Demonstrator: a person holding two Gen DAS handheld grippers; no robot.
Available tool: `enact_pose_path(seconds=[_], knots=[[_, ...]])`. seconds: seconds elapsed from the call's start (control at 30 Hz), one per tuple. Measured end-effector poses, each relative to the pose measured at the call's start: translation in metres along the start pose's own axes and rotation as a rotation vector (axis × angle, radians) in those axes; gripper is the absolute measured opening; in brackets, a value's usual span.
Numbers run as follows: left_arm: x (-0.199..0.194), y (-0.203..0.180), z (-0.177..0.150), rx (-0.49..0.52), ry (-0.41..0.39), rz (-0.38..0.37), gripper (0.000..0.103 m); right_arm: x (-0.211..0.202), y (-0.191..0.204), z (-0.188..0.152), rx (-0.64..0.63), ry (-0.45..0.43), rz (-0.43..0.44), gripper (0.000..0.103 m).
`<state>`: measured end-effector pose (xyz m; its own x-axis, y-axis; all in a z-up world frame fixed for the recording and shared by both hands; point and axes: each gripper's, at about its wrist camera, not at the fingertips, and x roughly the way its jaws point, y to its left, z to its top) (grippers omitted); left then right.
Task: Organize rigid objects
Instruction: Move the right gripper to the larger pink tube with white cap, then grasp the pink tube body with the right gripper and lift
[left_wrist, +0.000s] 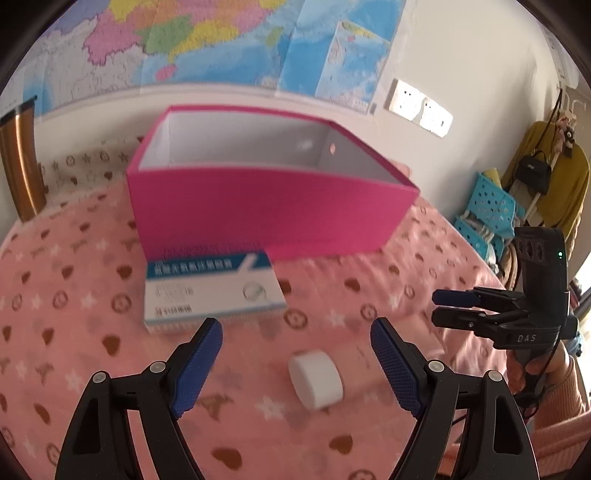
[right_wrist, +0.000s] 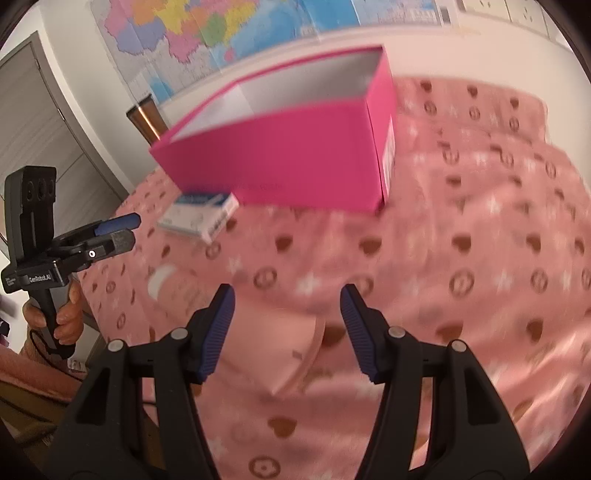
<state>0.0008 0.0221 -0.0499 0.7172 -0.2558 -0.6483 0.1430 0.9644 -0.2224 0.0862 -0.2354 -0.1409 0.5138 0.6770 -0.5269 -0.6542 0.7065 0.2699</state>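
Both claws are held spread w/ nothing between the ribbed blue pads: left gripper (left_wrist: 296, 332) above a squat white plastic cylinder (left_wrist: 316, 379) lying on its side, right gripper (right_wrist: 287, 300) over bare blanket. A flat white-blue cardboard carton (left_wrist: 210, 291) is seen just beyond, touching the near wall of an open pink box (left_wrist: 266, 214), white inside. All is laid on a fuzzy pink patterned blanket (right_wrist: 461, 258). A wall map (left_wrist: 207, 40) is seen at the far side.

A colourful map (left_wrist: 207, 40) hangs on the white wall (left_wrist: 454, 48) beside white sockets (left_wrist: 419, 107). A pink patterned blanket (left_wrist: 74, 295) covers the surface. Grey cabinet doors (right_wrist: 40, 129) stand at one side.
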Motion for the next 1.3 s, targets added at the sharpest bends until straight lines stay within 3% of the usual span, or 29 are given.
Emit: enact_pose_path(seconds=[0.23, 0.63, 1.3], knots=[[0.003, -0.016, -0.018, 0.024, 0.048, -0.043, 0.082, 0.001, -0.002, -0.015, 0.034, 0.021, 0.001, 0.061], [0.012, -0.020, -0.028, 0.012, 0.106, -0.092, 0.056, 0.009, 0.006, -0.021, 0.054, 0.026, 0.019, 0.061], [0.008, -0.031, -0.021, 0.036, 0.085, -0.040, 0.058, 0.001, 0.013, -0.017, 0.057, 0.008, -0.008, 0.061]])
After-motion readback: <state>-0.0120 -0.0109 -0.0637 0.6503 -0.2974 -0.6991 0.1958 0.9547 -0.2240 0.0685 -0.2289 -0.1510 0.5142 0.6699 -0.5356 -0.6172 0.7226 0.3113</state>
